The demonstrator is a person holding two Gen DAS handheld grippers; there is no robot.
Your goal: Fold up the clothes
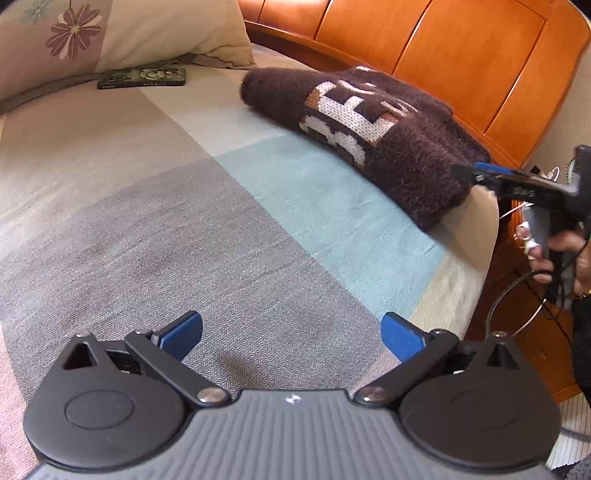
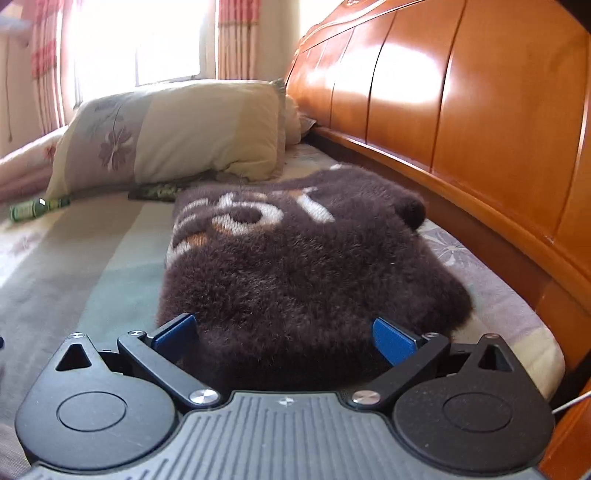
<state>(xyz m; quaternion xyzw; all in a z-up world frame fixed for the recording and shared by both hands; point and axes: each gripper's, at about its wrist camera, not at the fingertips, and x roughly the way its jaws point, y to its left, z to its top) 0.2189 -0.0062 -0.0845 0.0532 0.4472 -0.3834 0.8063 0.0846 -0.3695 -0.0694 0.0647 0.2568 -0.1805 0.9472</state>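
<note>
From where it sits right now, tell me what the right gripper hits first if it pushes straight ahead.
The right gripper would meet the folded brown fuzzy sweater almost at once: its near edge already lies between the open fingers. Whether the sweater already touches them is unclear. The wooden headboard stays off to the right.

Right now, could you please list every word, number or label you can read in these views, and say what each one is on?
Brown fuzzy sweater: large white knitted characters, folded over and partly hidden; not readable as a word.
Dark flat box by the pillow: print too small to read.
Green bottle: label blurred.
Right gripper: white marking on its body, too blurred.
</note>
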